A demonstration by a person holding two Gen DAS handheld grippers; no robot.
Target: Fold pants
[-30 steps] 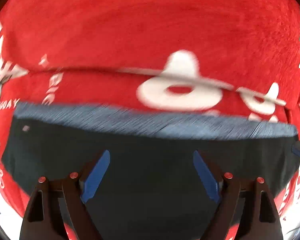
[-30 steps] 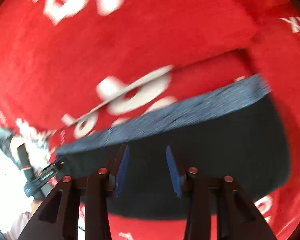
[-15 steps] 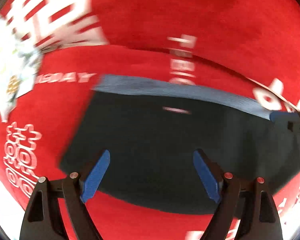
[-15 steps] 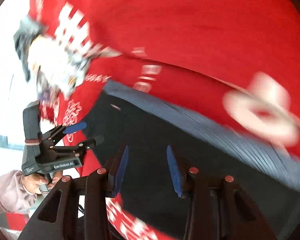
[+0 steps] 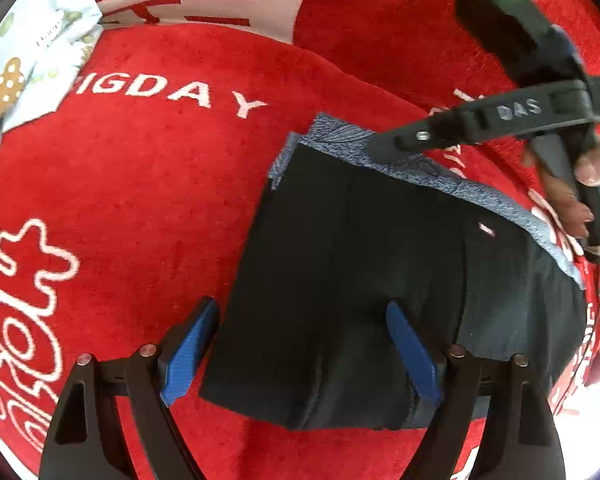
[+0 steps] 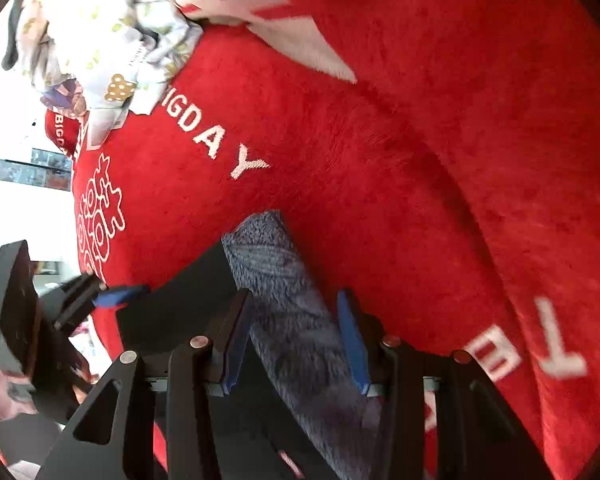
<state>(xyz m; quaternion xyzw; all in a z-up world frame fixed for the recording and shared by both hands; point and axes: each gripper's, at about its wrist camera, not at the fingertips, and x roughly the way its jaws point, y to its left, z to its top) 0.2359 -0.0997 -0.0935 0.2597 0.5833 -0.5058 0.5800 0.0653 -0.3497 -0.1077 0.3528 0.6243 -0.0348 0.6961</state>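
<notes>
While the folded black pants [image 5: 380, 280] lie flat on the red blanket [image 5: 140, 200], the left gripper [image 5: 300, 344] hangs wide open and empty over their near edge, and the right gripper [image 6: 296, 340], half open, straddles the grey waistband [image 6: 284, 280] unclamped, seemingly lining up a grasp.

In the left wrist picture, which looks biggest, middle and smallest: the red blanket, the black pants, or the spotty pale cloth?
1. Red blanket, fills most of the view.
2. Black pants, folded in the middle.
3. Spotty pale cloth, only partly in view at the corner, so its true size is unsure.
</notes>
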